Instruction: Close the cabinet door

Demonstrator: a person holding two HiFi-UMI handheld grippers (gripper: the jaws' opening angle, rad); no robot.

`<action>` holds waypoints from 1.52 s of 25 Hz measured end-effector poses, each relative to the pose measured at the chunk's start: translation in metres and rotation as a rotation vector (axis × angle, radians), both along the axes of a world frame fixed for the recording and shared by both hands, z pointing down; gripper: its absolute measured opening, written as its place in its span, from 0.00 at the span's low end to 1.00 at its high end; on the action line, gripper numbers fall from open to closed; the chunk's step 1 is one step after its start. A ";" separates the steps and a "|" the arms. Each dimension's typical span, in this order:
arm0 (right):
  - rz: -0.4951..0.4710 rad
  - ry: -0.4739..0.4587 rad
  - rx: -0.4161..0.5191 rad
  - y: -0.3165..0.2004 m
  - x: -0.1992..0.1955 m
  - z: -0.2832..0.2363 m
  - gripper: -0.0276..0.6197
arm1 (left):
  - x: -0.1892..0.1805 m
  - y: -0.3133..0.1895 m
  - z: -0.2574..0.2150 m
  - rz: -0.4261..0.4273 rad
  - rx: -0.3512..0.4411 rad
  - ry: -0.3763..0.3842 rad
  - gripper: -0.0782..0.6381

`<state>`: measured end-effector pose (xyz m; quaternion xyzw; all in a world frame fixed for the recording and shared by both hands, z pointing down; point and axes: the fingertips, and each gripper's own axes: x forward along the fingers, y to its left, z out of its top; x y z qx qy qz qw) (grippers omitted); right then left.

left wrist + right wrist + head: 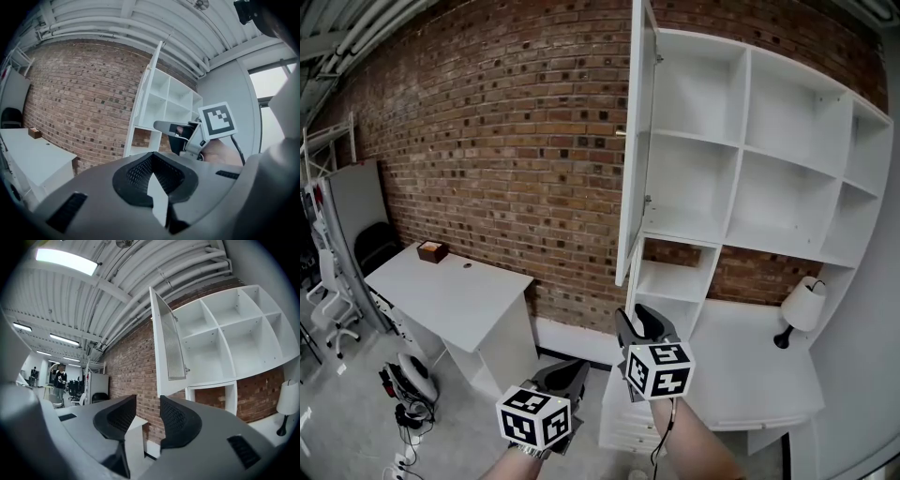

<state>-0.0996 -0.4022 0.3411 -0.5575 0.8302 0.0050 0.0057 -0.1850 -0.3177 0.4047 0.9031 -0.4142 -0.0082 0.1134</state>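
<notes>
A white cabinet door (635, 141) is standing wide open, edge-on to the camera, on a white shelf cabinet (787, 141) that is standing against a red brick wall (487, 122). The right gripper (636, 317) is pointing up at the door's lower corner from just below it, while the left gripper (565, 372) is hovering lower and further left. A white desk (450, 295) is carrying a small brown box (432, 250), and a white table lamp (802, 309) is sitting on the worktop (741, 370) beneath the shelves.
</notes>
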 end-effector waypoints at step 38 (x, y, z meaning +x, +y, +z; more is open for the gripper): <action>0.124 0.009 0.038 -0.097 0.065 -0.019 0.35 | 0.069 -0.058 -0.003 0.071 0.009 -0.062 0.12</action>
